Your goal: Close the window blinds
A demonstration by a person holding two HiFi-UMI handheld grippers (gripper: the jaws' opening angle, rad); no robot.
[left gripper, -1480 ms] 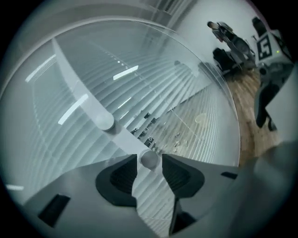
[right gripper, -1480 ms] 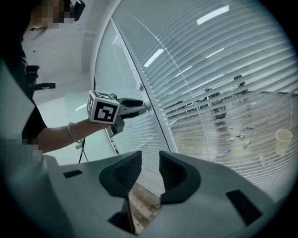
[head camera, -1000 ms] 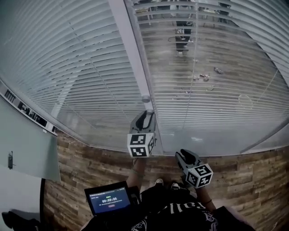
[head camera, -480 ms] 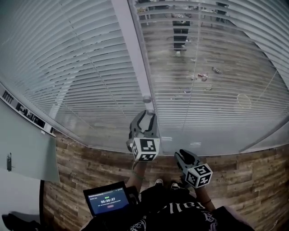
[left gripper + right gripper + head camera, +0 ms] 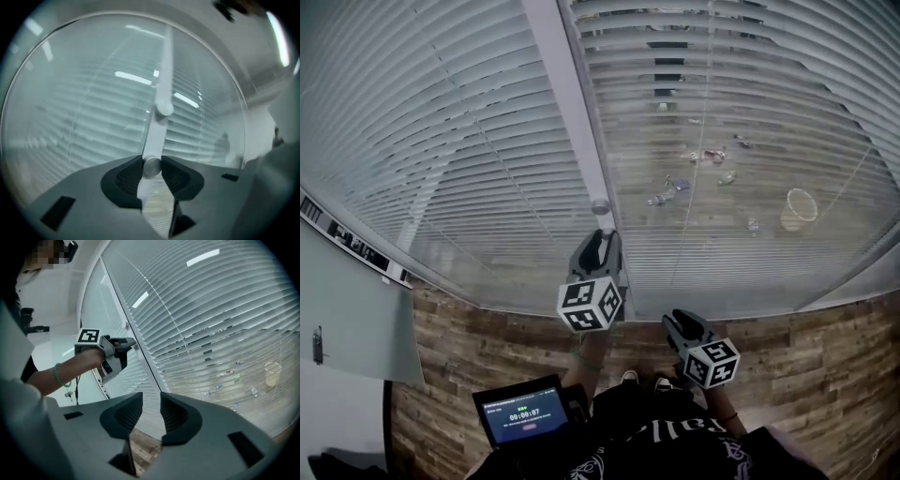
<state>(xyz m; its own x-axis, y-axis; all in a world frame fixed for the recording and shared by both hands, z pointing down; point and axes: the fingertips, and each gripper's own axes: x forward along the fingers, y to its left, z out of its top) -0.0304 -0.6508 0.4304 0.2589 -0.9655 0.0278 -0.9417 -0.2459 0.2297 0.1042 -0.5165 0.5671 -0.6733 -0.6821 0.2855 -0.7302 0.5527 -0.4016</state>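
White slatted blinds cover two glass panes, the left blind and the right blind, with a white post between them. A thin white tilt wand hangs by the post from a round knob. My left gripper reaches up to it, and its jaws, which have just been closing, are shut on the wand's metal end. In the right gripper view the left gripper shows at the post. My right gripper hangs lower to the right, open with nothing between its pads.
A wood-plank floor runs below the window. A small screen sits at my lower left, with a grey panel at the far left. Beyond the glass lie a basket and several small items.
My left gripper has rolled on the wand, its marker cube showing a different face. The right blind's slats have changed tilt and look broader. The right gripper has stayed put.
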